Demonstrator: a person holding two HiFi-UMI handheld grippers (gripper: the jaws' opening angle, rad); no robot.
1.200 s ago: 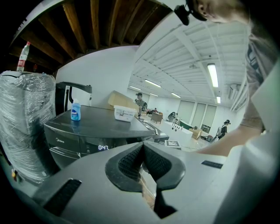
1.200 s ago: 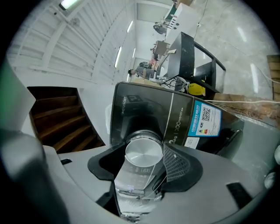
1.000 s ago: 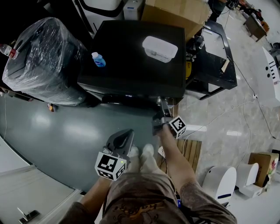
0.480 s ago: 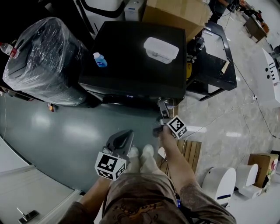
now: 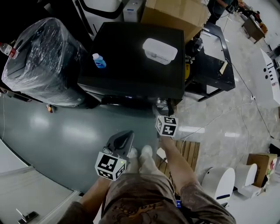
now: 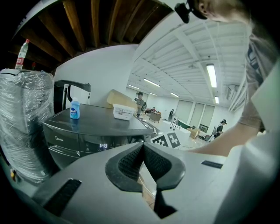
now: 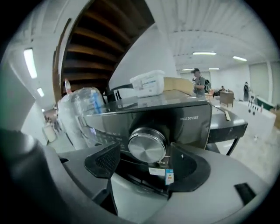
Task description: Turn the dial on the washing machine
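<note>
1. While the person looks steeply down, the left gripper (image 5: 129, 134) hangs low in front of the body, well short of the washing machine (image 5: 131, 48). Its jaws are pressed together with nothing between them.
2. Further forward, the right gripper (image 5: 161, 108) is up at the machine's front panel, toward its right end.
3. The right gripper's jaws are spreading apart, one on each side of the round silver dial (image 7: 147, 146). The pads stand clear of the dial's rim, so nothing is gripped.
4. On the machine's dark flat top, a small blue bottle (image 5: 99, 60) stands near the left edge. A white lidded tub (image 5: 160, 49) sits toward the right.
5. Left of the machine is a bulky thing wrapped in clear plastic (image 5: 41, 61). A cardboard box (image 5: 175, 13) stands behind the machine.
</note>
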